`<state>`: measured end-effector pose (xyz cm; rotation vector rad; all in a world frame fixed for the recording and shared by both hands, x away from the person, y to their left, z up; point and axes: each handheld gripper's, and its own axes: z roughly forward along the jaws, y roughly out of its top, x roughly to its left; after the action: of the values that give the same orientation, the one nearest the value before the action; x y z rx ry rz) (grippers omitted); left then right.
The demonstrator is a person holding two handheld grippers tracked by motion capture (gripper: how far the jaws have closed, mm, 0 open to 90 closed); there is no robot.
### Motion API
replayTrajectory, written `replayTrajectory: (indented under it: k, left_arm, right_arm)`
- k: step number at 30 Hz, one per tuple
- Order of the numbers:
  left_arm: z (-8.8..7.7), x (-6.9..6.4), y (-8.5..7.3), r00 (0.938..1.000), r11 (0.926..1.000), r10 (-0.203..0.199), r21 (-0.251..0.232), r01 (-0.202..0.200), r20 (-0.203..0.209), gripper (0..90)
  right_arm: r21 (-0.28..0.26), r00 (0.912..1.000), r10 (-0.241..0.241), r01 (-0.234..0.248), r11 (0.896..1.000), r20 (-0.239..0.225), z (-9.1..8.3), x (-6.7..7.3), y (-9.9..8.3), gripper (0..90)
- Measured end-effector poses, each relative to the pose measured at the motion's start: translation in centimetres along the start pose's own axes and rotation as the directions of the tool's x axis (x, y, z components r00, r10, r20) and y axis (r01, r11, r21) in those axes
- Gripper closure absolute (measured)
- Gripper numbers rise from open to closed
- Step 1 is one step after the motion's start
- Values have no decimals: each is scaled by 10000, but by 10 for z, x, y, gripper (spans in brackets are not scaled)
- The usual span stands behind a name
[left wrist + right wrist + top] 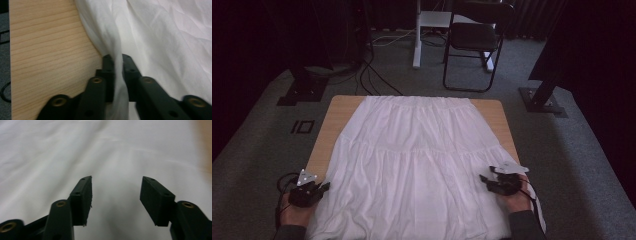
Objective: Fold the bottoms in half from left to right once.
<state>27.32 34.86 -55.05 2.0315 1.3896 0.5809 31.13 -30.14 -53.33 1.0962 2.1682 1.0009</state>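
Down at the near edge, the left gripper (pixel 117 65) is pinching a fold of the skirt (pixel 417 160) at its left side, jaws clamped tight on the cloth. The right gripper (pixel 115 195) is hovering over the right side with its jaws apart and nothing between them, so that grip is not yet made. Beyond them the skirt is lying spread flat across the table (pixel 339 107), waistband at the far end; any folding looks hardly begun.
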Motion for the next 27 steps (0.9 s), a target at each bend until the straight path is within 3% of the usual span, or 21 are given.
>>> replayTrajectory:
  k: [2, 5, 6, 7, 10, 13, 14, 15, 17, 19, 20, 21, 25, 27]
  left_arm:
    - [-1, 0, 1, 9993, 9999, 108, 101, -104, -365, 875]
    - [-5, 6, 3, 9950, 9997, 177, 196, -159, -985, 880]
    - [-8, 9, 4, 9922, 9997, 181, 174, -161, -1233, 880]
    - [-11, 13, 5, 9879, 9998, 174, 158, -152, -1542, 882]
    - [-18, 26, 7, 9747, 10000, 68, 80, -51, -2235, 883]
    - [-21, 37, 10, 9636, 10000, 27, 41, -17, -2674, 884]
    - [-21, 37, 10, 9636, 10000, 27, 41, -17, -2674, 884]
    - [-21, 43, 12, 9552, 9998, 86, 180, -35, -2958, 884]
    - [-22, 52, 14, 9470, 9997, 52, 245, 28, -3212, 885]
    - [-21, 59, 15, 9411, 9993, 86, 372, 43, -3380, 886]
    - [-21, 59, 15, 9411, 9993, 86, 372, 43, -3380, 886]
    - [-23, 71, 15, 9249, 9988, -202, 335, 356, -3798, 886]
    - [-28, 94, 15, 8957, 9957, -699, 234, 892, -4391, 887]
    - [-28, 94, 15, 8957, 9957, -699, 234, 892, -4391, 887]
  right_arm:
    - [173, 9950, 267, -285, 9994, 964, -16, -18, -6, 383]
    - [584, 9773, 1041, -1166, 9915, 1846, -29, -45, -24, 373]
    - [730, 9733, 1234, -1397, 9875, 1935, -32, -51, -32, 373]
    - [851, 9708, 1462, -1647, 9827, 1904, -33, -55, -38, 372]
    - [1181, 9708, 1493, -1732, 9778, 1877, -33, -58, -54, 364]
    - [1275, 9675, 1815, -2052, 9704, 1763, -30, -62, -63, 365]
    - [1275, 9675, 1815, -2052, 9704, 1763, -30, -62, -63, 365]
    - [1312, 9670, 1927, -2154, 9677, 1667, -29, -62, -65, 370]
    - [1401, 9678, 2290, -2423, 9600, 1046, -24, -59, -65, 403]
    - [1465, 9699, 2210, -2344, 9610, 1018, -23, -54, -63, 428]
    - [1489, 9704, 2195, -2327, 9611, 1003, -22, -52, -62, 431]
    - [1517, 9715, 2169, -2296, 9614, 957, -21, -48, -60, 433]
    - [1538, 9791, 1923, -2004, 9676, 660, -19, -34, -56, 426]
    - [1573, 9806, 1862, -1936, 9684, 607, -19, -32, -55, 426]
